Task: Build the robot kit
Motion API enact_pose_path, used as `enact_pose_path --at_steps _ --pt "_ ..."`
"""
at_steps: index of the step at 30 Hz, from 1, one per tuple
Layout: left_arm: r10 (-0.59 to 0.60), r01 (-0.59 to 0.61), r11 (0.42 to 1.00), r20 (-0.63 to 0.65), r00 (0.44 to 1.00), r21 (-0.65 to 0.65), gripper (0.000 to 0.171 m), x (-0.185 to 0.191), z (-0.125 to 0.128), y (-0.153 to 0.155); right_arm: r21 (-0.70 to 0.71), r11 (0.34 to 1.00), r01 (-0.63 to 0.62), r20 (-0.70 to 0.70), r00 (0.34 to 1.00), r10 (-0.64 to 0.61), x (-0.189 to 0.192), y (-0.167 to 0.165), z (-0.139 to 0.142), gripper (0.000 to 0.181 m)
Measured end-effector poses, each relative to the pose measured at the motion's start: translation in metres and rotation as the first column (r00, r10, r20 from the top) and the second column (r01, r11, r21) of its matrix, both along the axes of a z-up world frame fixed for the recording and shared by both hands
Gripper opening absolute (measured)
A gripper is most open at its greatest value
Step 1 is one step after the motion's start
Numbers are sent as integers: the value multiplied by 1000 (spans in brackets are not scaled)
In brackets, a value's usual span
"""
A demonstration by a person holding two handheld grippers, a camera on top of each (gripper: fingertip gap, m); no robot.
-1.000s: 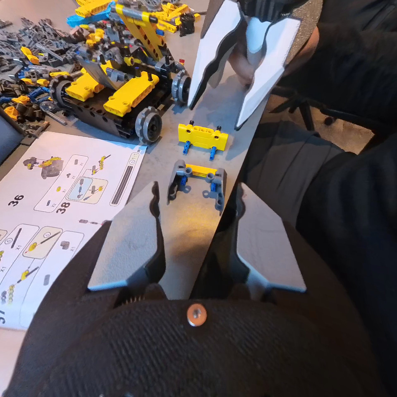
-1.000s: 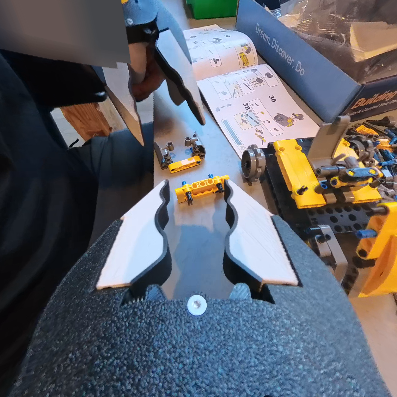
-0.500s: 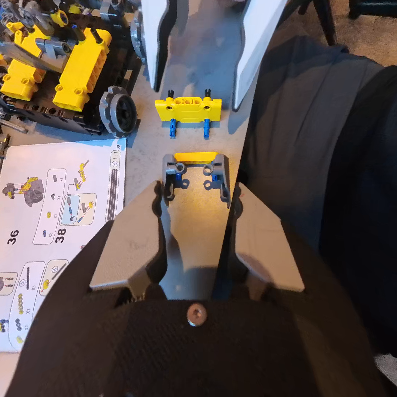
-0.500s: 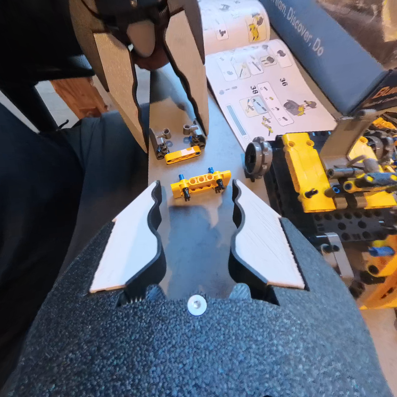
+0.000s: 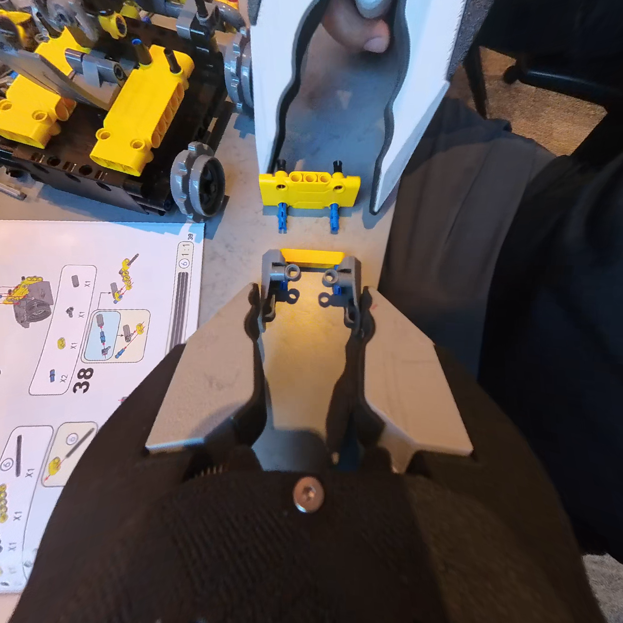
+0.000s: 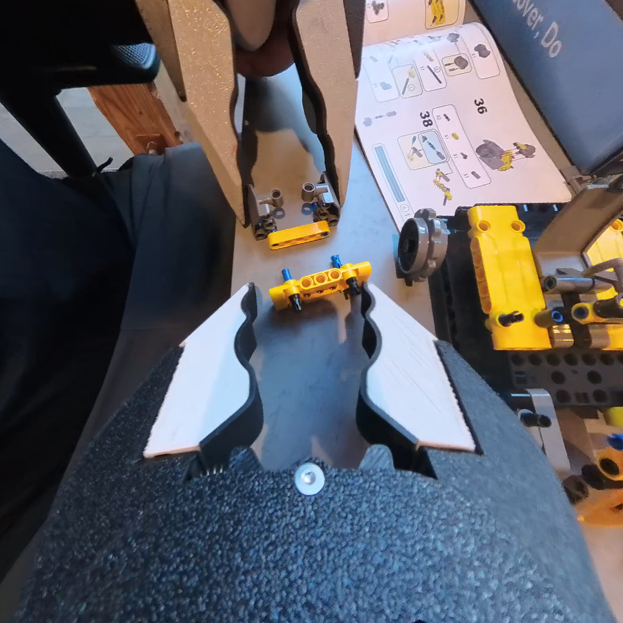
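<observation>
A yellow beam [image 5: 308, 192] with blue and black pins lies on the grey table [image 5: 232, 242]. Just nearer the left gripper lies a small frame [image 5: 273, 269] of two grey side pieces joined by a yellow bar. My left gripper [image 5: 310, 296] is open, its fingertips close against the frame's two sides; I cannot tell whether they press it. My right gripper [image 6: 307, 290] is open, its tips just short of the yellow beam [image 6: 320, 285], one at each end. The left gripper [image 6: 290, 209] and frame [image 6: 298, 234] show in the right wrist view, the right gripper [image 5: 323, 187] in the left.
A large yellow and black vehicle model [image 5: 135, 111] with grey sprocket wheels [image 5: 199, 183] stands beside the pieces. An open instruction booklet [image 5: 84, 320] lies next to it, and a blue box [image 6: 556, 84] behind. The table edge and a person's dark trousers [image 5: 472, 236] are close by. My right fingertips sit around 6 cm from my left ones.
Both grippers have come down and forward: the left now straddles the grey frame with its jaws slightly narrower, and the right has closed in on the yellow beam. The pieces have not moved.
</observation>
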State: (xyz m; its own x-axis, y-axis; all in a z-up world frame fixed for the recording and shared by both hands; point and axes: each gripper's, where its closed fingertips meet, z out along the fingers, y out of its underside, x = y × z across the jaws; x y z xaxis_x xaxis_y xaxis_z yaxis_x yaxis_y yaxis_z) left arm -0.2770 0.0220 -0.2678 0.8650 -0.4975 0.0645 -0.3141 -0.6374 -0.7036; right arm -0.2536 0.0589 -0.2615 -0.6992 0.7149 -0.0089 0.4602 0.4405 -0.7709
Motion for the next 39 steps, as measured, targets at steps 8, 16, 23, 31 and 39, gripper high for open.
enact_pose_path --at_steps 8,16,23,31,39 --pt "8 -7 1000 113 994 -8 56 -8 4 -1 -2 1000 24 -4 1000 -24 -4 3 1 53" --pt "8 -8 1000 89 996 1 57 -4 3 1 -51 996 67 -44 997 -69 -11 1 11 53" --pt "13 -14 1000 74 997 6 57 -5 2 2 -49 997 62 -53 997 -64 -16 -14 12 53" --pt "11 -12 1000 50 999 14 57 -4 1 3 -55 997 60 -36 997 -62 -18 -18 10 53" --pt "12 -12 1000 16 1000 25 57 -3 0 4 -41 997 64 -50 997 -66 -18 -18 10 53"
